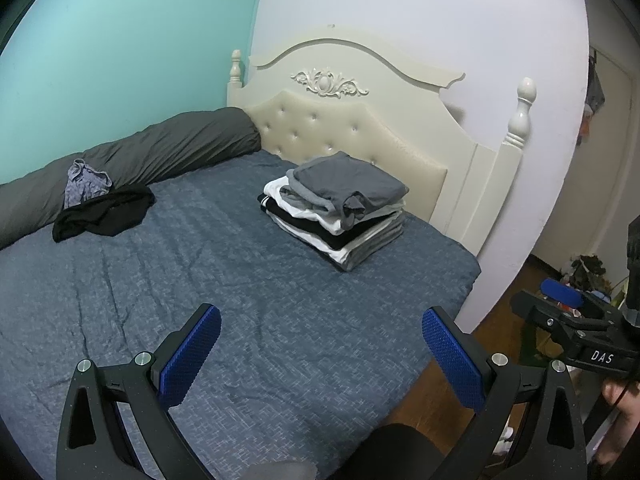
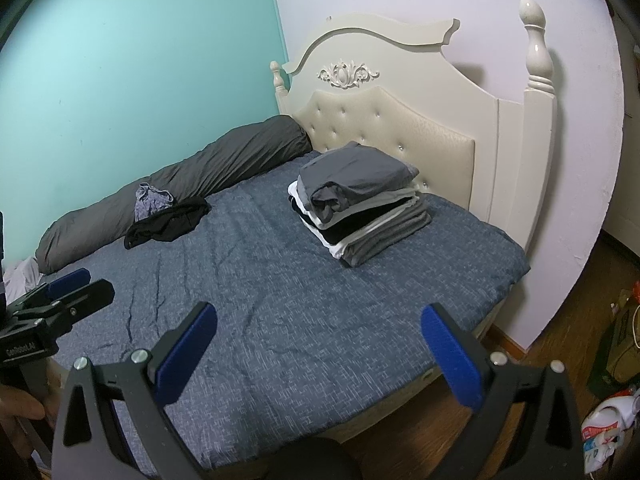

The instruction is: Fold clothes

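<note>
Left wrist view: our left gripper [image 1: 320,344] and right gripper [image 2: 318,340] hang spread, empty.
Folded grey-black-white clothes stack [image 1: 340,210] sits on the blue patterned bed [image 1: 240,300] (near the headboard).

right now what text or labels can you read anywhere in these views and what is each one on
"DAS": white letters on the black body of the right gripper, seen from the left wrist view.
"GenRobot.AI", small and partly blurred, so the reading is uncertain: on the black body of the left gripper, seen from the right wrist view.
Print on the red and white packaging on the floor: too small and blurred to read.
</note>
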`<state>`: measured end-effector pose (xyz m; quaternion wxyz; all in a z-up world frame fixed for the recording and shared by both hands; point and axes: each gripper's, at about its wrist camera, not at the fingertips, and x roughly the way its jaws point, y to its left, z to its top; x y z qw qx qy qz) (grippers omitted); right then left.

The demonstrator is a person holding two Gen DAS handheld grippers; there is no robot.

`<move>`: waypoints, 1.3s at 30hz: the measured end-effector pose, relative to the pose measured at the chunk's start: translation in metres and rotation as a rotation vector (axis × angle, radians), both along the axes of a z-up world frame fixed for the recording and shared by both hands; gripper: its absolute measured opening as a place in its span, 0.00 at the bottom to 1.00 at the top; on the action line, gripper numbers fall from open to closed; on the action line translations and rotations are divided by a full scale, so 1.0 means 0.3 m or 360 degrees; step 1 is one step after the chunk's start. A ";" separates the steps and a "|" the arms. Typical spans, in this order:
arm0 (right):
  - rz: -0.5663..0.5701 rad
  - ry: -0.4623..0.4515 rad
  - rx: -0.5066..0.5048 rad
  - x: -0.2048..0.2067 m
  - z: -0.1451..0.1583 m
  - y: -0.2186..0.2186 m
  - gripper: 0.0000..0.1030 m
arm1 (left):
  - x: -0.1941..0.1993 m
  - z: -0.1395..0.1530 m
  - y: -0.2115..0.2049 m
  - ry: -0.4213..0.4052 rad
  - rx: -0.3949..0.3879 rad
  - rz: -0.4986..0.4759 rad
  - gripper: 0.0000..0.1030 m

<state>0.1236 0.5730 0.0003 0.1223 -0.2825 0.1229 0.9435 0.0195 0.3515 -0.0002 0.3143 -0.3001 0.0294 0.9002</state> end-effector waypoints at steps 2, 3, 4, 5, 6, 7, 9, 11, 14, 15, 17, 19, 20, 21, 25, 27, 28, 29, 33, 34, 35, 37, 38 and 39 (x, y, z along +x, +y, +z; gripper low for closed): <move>-0.0002 -0.0001 0.0001 0.000 -0.001 0.000 1.00 | 0.000 -0.001 -0.002 0.0010 0.0000 -0.0001 1.00; -0.0003 -0.0001 0.0001 0.000 -0.002 0.000 1.00 | 0.000 -0.002 -0.003 0.0013 -0.0003 0.0000 1.00; -0.0003 -0.0001 0.0000 0.000 -0.003 0.000 1.00 | 0.000 -0.002 -0.004 0.0015 -0.0005 0.0003 1.00; -0.0003 -0.0002 -0.0001 -0.001 -0.003 -0.001 1.00 | 0.001 -0.003 -0.006 0.0016 -0.0003 0.0004 1.00; -0.0002 -0.0002 -0.0001 -0.001 -0.003 -0.001 1.00 | 0.001 -0.003 -0.009 0.0018 0.0000 0.0004 1.00; -0.0001 -0.0004 -0.0002 -0.002 -0.003 0.000 1.00 | 0.001 -0.003 -0.010 0.0019 -0.0002 0.0009 1.00; -0.0001 -0.0006 -0.0003 -0.002 -0.004 0.001 1.00 | 0.000 -0.003 -0.010 0.0020 -0.0002 0.0008 1.00; 0.0000 -0.0007 -0.0005 -0.002 -0.005 0.000 0.99 | -0.001 -0.004 -0.009 0.0023 -0.0006 0.0008 1.00; 0.0001 -0.0008 -0.0006 -0.001 -0.006 0.000 1.00 | -0.001 -0.004 -0.006 0.0022 -0.0006 0.0006 1.00; 0.0001 -0.0008 -0.0006 0.000 -0.007 0.000 1.00 | -0.001 -0.005 -0.005 0.0020 -0.0005 0.0006 1.00; 0.0000 -0.0006 -0.0008 0.000 -0.006 0.000 1.00 | -0.001 -0.005 -0.006 0.0021 -0.0004 0.0007 1.00; -0.0001 -0.0006 -0.0008 -0.001 -0.006 0.001 1.00 | -0.002 -0.006 -0.006 0.0016 0.0002 0.0004 1.00; -0.0001 -0.0006 -0.0007 -0.001 -0.006 0.001 1.00 | -0.002 -0.007 -0.006 0.0011 0.0002 0.0002 1.00; -0.0002 -0.0007 -0.0008 -0.001 -0.006 0.002 1.00 | -0.002 -0.008 -0.005 0.0007 0.0000 0.0002 1.00; -0.0005 -0.0006 -0.0009 0.000 -0.005 0.003 1.00 | -0.003 -0.006 -0.006 0.0006 0.0006 0.0018 1.00; -0.0004 -0.0008 -0.0006 0.002 -0.006 0.000 1.00 | 0.000 -0.006 -0.003 0.0010 0.0007 0.0006 1.00; -0.0003 -0.0008 -0.0004 0.002 -0.007 -0.001 1.00 | 0.002 -0.005 -0.001 0.0015 0.0005 0.0003 1.00; -0.0003 -0.0009 -0.0006 0.003 -0.007 -0.001 1.00 | 0.004 -0.005 0.000 0.0015 0.0007 -0.0001 1.00; -0.0001 -0.0011 -0.0013 0.002 -0.009 0.000 1.00 | 0.001 -0.006 0.004 0.0001 0.0001 -0.0016 1.00; 0.0000 -0.0012 -0.0013 0.002 -0.009 -0.001 1.00 | 0.002 -0.007 0.005 0.0002 0.0000 -0.0016 1.00; 0.0001 -0.0012 -0.0013 0.002 -0.009 -0.001 1.00 | 0.002 -0.007 0.005 0.0006 0.0000 -0.0017 1.00; 0.0000 -0.0012 -0.0014 0.002 -0.009 0.000 1.00 | 0.003 -0.007 0.006 0.0010 0.0000 -0.0017 1.00; -0.0002 -0.0012 -0.0016 0.002 -0.009 0.001 1.00 | 0.002 -0.008 0.006 0.0010 0.0000 -0.0015 1.00; -0.0002 -0.0012 -0.0016 0.002 -0.009 0.002 1.00 | 0.001 -0.008 0.006 0.0009 0.0000 -0.0012 1.00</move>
